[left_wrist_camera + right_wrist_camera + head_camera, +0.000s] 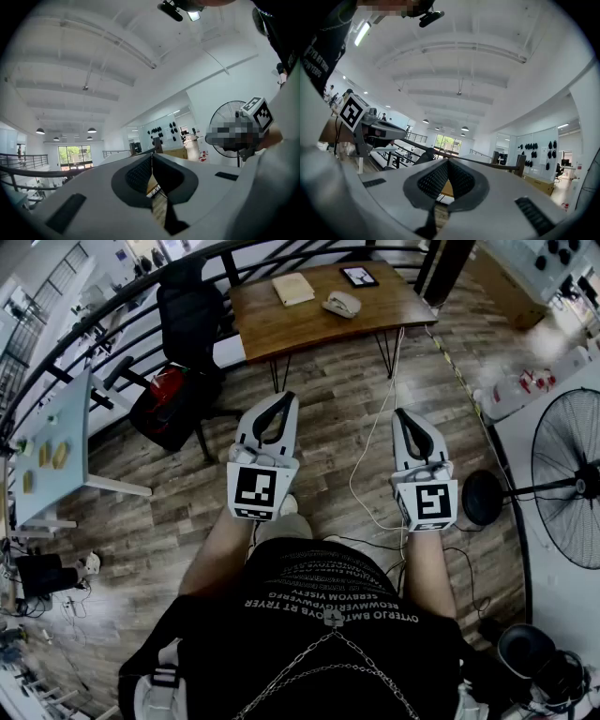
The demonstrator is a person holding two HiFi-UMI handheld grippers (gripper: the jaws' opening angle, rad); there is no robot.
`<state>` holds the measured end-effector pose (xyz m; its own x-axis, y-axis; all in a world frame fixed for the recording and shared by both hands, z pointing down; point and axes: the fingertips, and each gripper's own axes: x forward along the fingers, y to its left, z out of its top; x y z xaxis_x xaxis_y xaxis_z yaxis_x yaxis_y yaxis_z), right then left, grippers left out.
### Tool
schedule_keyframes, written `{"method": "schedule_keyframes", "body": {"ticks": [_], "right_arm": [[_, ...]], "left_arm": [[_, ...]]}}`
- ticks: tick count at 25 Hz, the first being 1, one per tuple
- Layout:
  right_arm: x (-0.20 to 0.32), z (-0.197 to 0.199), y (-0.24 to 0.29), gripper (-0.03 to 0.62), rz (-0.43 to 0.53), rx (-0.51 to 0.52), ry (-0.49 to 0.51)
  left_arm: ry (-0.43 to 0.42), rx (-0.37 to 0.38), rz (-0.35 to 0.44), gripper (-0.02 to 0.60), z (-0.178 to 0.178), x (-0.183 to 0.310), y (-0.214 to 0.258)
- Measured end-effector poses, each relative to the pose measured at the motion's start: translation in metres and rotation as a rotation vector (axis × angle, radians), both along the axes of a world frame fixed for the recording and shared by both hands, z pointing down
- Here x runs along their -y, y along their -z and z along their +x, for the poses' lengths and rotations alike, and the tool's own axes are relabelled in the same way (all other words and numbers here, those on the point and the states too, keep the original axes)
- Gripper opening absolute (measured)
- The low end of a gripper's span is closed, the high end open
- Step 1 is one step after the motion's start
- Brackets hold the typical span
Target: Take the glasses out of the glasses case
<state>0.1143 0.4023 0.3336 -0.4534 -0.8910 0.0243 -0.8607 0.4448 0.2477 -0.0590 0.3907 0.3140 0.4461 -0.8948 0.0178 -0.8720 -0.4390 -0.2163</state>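
A pale grey glasses case [342,304] lies shut on the wooden table [281,329] far ahead, across the floor; no glasses show. I hold both grippers level in front of my body, well short of the table. My left gripper [281,401] has its jaws closed together with nothing between them, as the left gripper view [152,158] also shows. My right gripper [406,415] is likewise shut and empty, its pads meeting in the right gripper view [448,162].
On the table also lie a tan notebook [293,288] and a tablet [359,277]. A black chair [190,310] and a red bag [169,395] stand left of it. A standing fan [567,488] is at the right, with a white cable [366,474] on the floor.
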Motion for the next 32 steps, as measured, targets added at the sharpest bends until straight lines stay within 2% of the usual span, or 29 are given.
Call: {"method": "schedule_keyframes", "body": {"ticks": [9, 13, 22, 32], "right_arm": [[0.017, -0.001, -0.021, 0.017, -0.057, 0.024, -0.008], [0.028, -0.006, -0.022, 0.017, -0.039, 0.034, 0.005], [0.064, -0.014, -0.021, 0.018, -0.056, 0.040, -0.011], [0.126, -0.030, -0.027, 0.018, -0.085, 0.051, -0.028]], "left_arm": [[-0.019, -0.003, -0.028, 0.029, 0.002, 0.016, -0.013], [-0.029, -0.004, -0.040, 0.029, 0.003, 0.032, -0.018], [-0.063, -0.027, -0.050, 0.029, 0.003, 0.078, -0.019], [-0.083, -0.014, -0.075, 0.029, -0.014, 0.137, -0.027]]}}
